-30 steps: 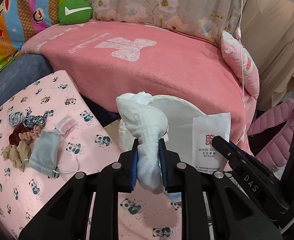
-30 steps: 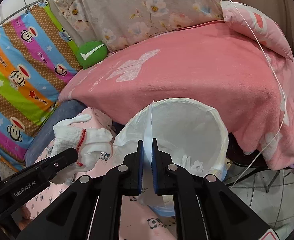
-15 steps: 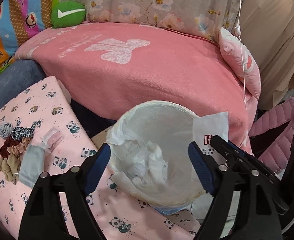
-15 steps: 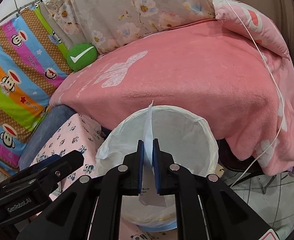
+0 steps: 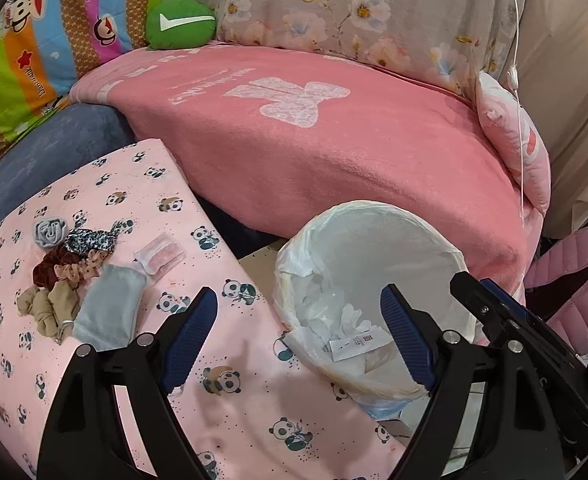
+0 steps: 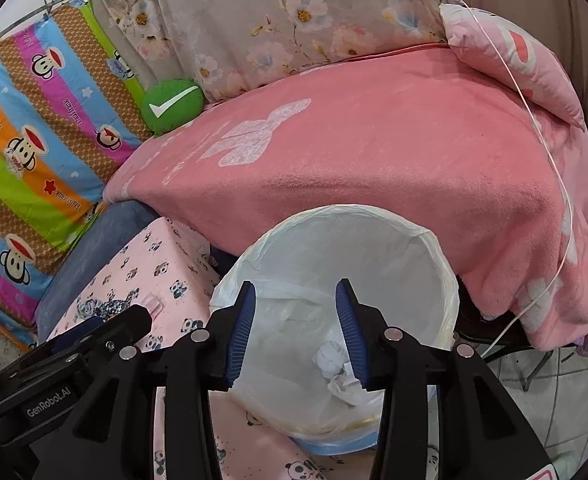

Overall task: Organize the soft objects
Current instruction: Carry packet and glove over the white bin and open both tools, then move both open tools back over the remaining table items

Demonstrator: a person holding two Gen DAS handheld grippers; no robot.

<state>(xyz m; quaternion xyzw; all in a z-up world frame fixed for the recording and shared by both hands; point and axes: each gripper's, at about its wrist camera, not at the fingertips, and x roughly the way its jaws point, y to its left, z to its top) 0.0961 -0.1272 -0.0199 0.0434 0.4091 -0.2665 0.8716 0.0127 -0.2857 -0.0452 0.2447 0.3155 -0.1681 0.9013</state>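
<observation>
A white-lined bin (image 5: pixel 445 248) (image 6: pixel 445 276) stands beside the pink panda-print surface (image 5: pixel 134 184). White gloves (image 5: pixel 349 316) (image 6: pixel 333 360) and a white packet (image 5: pixel 357 344) lie at its bottom. My left gripper (image 5: pixel 299 336) hangs open over the bin's near-left rim, holding nothing. My right gripper (image 6: pixel 295 328) is open above the bin's mouth, also holding nothing. On the panda surface to the left lie several scrunchies (image 5: pixel 62 256), a grey cloth pouch (image 5: pixel 108 308) and a small pink packet (image 5: pixel 160 254).
A pink blanket (image 5: pixel 333 152) covers the sofa behind the bin. A green check-mark cushion (image 5: pixel 180 24), a striped cartoon sheet (image 6: pixel 34 140) and a pink pillow (image 5: pixel 513 148) lie around it. A thin white cord (image 6: pixel 549 160) hangs at right. Tiled floor (image 6: pixel 553 400) shows at lower right.
My left gripper opened and dropped the white glove into the bin. My right gripper then opened and let the white packet fall in as well.
</observation>
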